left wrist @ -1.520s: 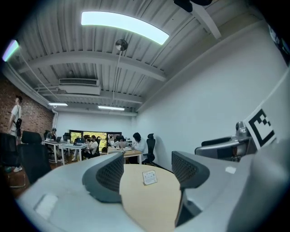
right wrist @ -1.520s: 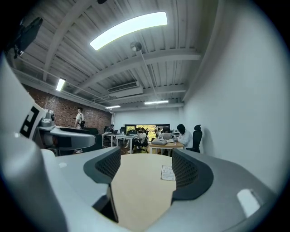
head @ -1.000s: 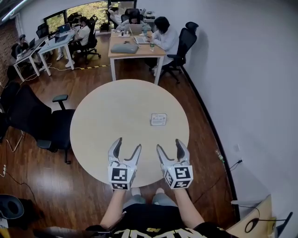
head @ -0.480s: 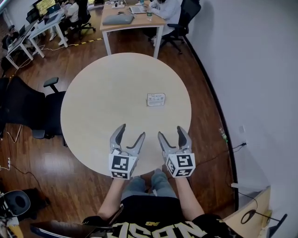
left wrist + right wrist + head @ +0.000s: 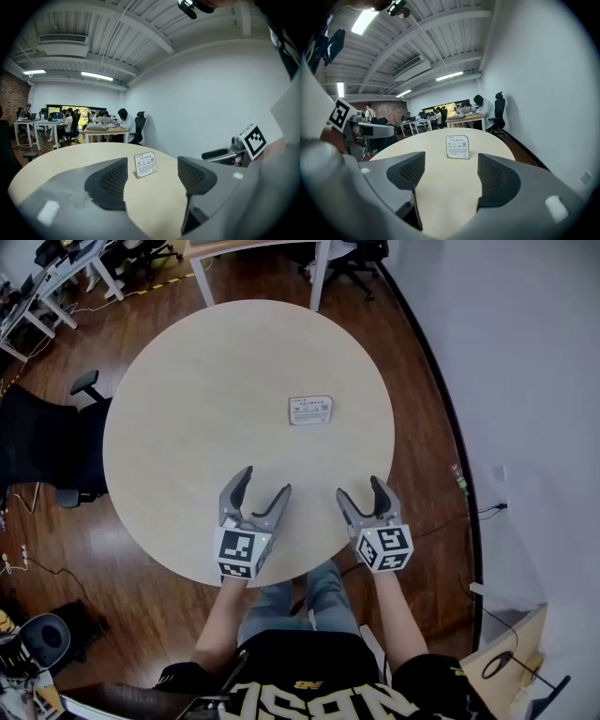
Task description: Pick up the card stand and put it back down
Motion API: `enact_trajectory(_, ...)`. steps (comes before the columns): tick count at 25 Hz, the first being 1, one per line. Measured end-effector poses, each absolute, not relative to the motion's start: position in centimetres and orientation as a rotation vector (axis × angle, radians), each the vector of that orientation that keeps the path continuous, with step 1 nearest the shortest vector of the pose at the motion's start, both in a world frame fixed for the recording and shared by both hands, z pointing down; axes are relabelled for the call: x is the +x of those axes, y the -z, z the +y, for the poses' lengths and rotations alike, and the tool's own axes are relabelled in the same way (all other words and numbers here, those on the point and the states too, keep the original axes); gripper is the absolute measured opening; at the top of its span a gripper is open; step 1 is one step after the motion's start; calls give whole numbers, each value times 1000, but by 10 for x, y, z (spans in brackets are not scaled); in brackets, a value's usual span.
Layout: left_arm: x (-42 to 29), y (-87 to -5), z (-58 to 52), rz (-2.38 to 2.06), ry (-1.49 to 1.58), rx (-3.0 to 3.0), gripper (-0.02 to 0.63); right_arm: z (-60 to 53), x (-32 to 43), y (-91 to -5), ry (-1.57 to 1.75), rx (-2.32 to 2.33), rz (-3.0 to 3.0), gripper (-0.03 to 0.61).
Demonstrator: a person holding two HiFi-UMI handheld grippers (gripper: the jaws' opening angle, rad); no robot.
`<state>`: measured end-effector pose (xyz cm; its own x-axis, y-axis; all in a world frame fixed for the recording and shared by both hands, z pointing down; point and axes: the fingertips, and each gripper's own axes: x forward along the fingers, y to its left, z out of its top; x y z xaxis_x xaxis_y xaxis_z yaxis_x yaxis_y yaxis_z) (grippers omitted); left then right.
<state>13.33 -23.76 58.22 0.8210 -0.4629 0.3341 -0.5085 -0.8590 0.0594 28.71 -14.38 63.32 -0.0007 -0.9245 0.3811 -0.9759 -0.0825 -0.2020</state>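
A small white card stand (image 5: 310, 410) stands upright on the round beige table (image 5: 187, 399), right of its centre. It also shows in the left gripper view, card stand (image 5: 145, 164), and in the right gripper view, card stand (image 5: 457, 147). My left gripper (image 5: 262, 486) hovers over the table's near edge, open and empty. My right gripper (image 5: 361, 490) is beside it, also open, nothing between its jaws. Both point toward the stand from well short of it.
A black office chair (image 5: 56, 442) stands at the table's left. A white wall (image 5: 525, 381) runs along the right. A desk's legs (image 5: 319, 268) show behind the table. Wood floor (image 5: 427, 456) surrounds it.
The head view has tilted further down, so the table and stand sit higher in frame. Both grippers have edged forward over the table's edge, the right one shifting slightly right.
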Motion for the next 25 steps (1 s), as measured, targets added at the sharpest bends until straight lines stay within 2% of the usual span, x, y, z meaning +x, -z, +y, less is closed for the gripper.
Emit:
enact_trajectory(7, 155, -615, -262, -714, -533, 2833, 334, -125, 379, -688, -601, 1939, -1968, 356)
enact_trajectory(14, 155, -639, -286, -702, -648, 2781, 339, -147, 458, -681, -523, 1717, -2033, 356)
enact_trajectory(19, 156, -647, -298, -725, -661, 2768, 339, -203, 465, -679, -532, 1540, -2208, 353)
enact_trajectory(25, 149, -651, -307, -763, -671, 2743, 339, -273, 420, -697, -573, 1324, -2392, 334)
